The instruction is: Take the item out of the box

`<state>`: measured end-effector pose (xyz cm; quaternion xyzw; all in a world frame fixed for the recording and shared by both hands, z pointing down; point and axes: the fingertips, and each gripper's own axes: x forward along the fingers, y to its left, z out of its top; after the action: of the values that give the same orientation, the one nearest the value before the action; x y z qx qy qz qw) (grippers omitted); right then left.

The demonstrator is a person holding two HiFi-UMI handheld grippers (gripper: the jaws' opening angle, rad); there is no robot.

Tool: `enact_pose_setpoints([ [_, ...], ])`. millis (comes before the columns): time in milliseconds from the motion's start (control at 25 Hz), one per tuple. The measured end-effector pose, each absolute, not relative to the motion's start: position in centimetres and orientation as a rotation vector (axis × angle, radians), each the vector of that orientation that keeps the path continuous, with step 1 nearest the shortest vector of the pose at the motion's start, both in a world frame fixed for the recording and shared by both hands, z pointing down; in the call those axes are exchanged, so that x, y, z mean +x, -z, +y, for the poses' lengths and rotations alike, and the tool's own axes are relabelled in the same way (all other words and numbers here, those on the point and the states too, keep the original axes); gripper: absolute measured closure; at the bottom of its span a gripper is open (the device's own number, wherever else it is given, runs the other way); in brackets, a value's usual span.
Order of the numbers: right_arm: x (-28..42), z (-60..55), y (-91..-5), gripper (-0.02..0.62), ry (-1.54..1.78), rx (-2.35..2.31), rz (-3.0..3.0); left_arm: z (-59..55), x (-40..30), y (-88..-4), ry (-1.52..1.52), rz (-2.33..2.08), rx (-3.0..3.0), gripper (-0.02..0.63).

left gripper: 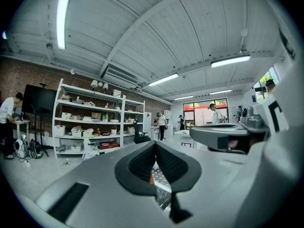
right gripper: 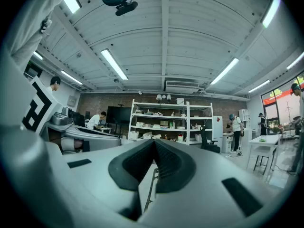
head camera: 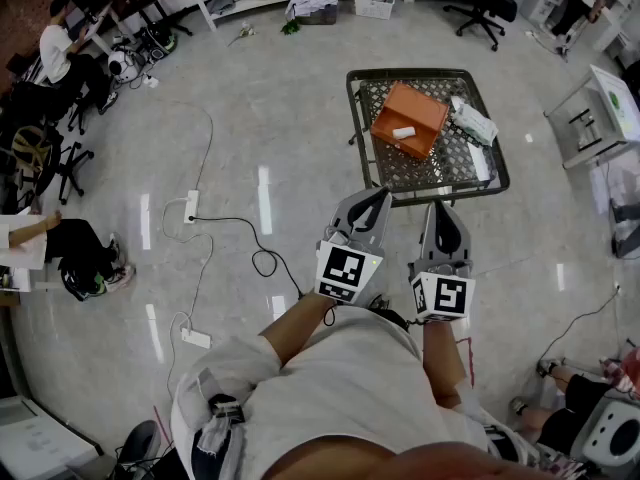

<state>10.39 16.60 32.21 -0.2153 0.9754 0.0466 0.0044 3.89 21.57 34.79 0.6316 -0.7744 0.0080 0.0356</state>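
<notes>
An orange box (head camera: 409, 119) lies on a dark wire-mesh table (head camera: 428, 172) ahead of me, with a small white item (head camera: 404, 132) on top of it. My left gripper (head camera: 383, 192) is held near the table's front edge, jaws shut and empty. Beside it my right gripper (head camera: 441, 206) is also shut with nothing in it. In the left gripper view the shut tips (left gripper: 155, 143) frame a sliver of orange box (left gripper: 152, 177) and mesh. The right gripper view shows shut tips (right gripper: 154, 141) and the table's edge (right gripper: 151, 189).
A white packet (head camera: 473, 121) and a flat white strip (head camera: 480, 162) also lie on the mesh table. Cables and power strips (head camera: 192, 206) trail over the floor at left. White shelving (left gripper: 90, 122), office chairs (head camera: 485, 3) and several people stand around the room.
</notes>
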Motion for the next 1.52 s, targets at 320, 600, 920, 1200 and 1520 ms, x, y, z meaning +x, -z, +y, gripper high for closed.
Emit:
enact_pose_setpoints([
  [320,8.2,18.1,-33.2,0.592,-0.175,-0.677,3.072,22.9,1.7,-35.4,-0.021,-2.362,1.947,0.597],
  [600,6.0,19.6,-33.8,0.591,-0.134,-0.738,3.068,24.8,-0.4,-36.6,-0.038,-2.282,1.983,0.597],
  [920,3.6,22.1,-34.5,0.591,-0.168,-0.750,3.072,26.5,-2.8,-37.4,-0.025,-2.241,2.002,0.597],
  [1200,2.9,19.0,-34.7,0.591,-0.179,-0.779,3.082,23.6,-3.6,-37.6,0.001,-2.231,2.012,0.597],
  [1520,-0.7,16.6,-35.3,0.591,-0.137,-0.655,3.083,21.5,-6.4,-38.7,-0.014,-2.267,1.930,0.597],
])
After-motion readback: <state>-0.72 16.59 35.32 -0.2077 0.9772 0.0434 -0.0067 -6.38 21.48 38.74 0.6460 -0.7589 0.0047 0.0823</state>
